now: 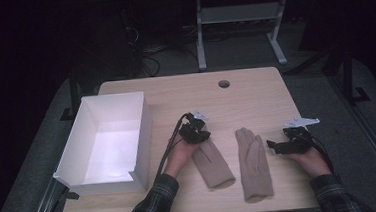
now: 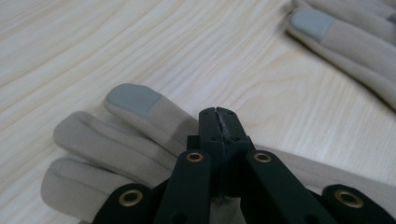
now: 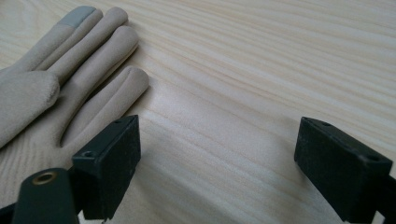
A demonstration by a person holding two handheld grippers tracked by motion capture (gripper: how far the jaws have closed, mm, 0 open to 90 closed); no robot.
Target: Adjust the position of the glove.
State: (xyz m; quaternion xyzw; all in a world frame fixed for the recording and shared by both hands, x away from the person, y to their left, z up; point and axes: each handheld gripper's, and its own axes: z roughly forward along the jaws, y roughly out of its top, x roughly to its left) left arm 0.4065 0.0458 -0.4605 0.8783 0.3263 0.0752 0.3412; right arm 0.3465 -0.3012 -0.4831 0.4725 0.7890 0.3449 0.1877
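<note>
Left glove (image 1: 211, 162) lay flat on tabletop (image 1: 255, 89), beside right glove (image 1: 253, 161) | left gripper (image 2: 218, 123): fingers pressed together, resting over left glove's finger end, pinch unclear | right gripper (image 3: 217, 158): fingers spread wide, empty, just beside right glove | white box (image 1: 78, 143) at left

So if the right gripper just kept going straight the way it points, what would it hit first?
Probably the right-hand beige glove. In the high view the right gripper, jaws open, points toward it across bare table. Its own view suggests it may only clip the glove's edge.
</note>
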